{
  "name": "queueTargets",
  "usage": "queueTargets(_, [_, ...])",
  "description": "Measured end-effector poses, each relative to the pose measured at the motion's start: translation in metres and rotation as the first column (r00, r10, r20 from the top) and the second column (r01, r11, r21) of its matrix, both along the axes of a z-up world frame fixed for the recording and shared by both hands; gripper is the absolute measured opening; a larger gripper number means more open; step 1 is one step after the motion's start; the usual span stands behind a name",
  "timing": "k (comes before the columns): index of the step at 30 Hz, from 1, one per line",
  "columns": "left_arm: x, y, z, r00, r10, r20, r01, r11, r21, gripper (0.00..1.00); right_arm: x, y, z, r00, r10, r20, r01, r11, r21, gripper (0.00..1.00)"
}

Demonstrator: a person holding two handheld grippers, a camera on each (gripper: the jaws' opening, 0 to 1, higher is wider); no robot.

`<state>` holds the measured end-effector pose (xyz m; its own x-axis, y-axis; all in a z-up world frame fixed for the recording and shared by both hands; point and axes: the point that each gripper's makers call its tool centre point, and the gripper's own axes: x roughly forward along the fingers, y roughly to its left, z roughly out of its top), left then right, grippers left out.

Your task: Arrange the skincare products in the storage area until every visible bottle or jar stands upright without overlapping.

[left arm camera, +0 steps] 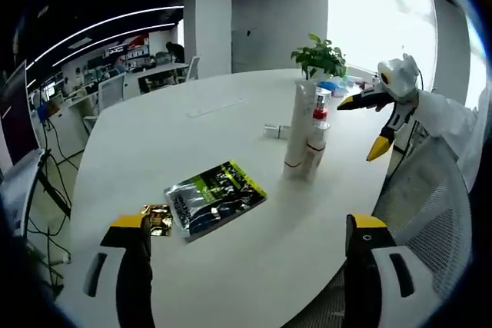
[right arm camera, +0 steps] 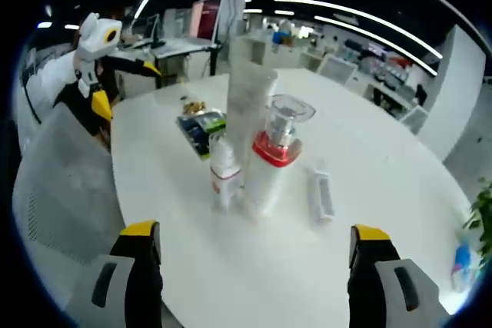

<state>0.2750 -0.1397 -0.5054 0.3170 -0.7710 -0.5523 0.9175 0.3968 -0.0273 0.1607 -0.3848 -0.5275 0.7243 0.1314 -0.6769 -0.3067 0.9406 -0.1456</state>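
Three products stand upright in a tight cluster on the white table: a tall white tube, a pump bottle with a red collar and clear cap, and a small white bottle. A small tube lies flat beside them. My left gripper is open, well short of the cluster. On the opposite side of the products, my right gripper is open and empty.
A green and black pouch and a small gold packet lie flat on the table. A potted plant stands at the far edge. A mesh chair sits by the table.
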Motion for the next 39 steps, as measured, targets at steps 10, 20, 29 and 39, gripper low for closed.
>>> queueTargets(10, [0.004,0.004,-0.002,1.0,0.011,-0.002,-0.011,1.0,-0.001,0.99,0.016,-0.034,-0.007,1.0,-0.021,-0.009,0.021,0.999,-0.036,0.99])
queueTargets(20, [-0.001,0.006,0.0,1.0,0.017,-0.001,-0.017,1.0,0.005,0.99,0.028,-0.065,-0.023,0.999,-0.026,-0.044,0.023,0.997,-0.068,0.8])
queueTargets(29, [-0.008,0.004,0.003,0.999,0.032,-0.004,-0.032,0.999,-0.009,0.98,0.045,-0.083,-0.029,0.998,-0.034,-0.047,0.031,0.997,-0.071,0.6])
queueTargets(39, [-0.017,-0.002,0.005,1.0,0.029,-0.009,-0.029,1.0,-0.01,0.98,0.066,-0.091,-0.039,0.997,-0.034,-0.066,0.03,0.998,-0.055,0.5])
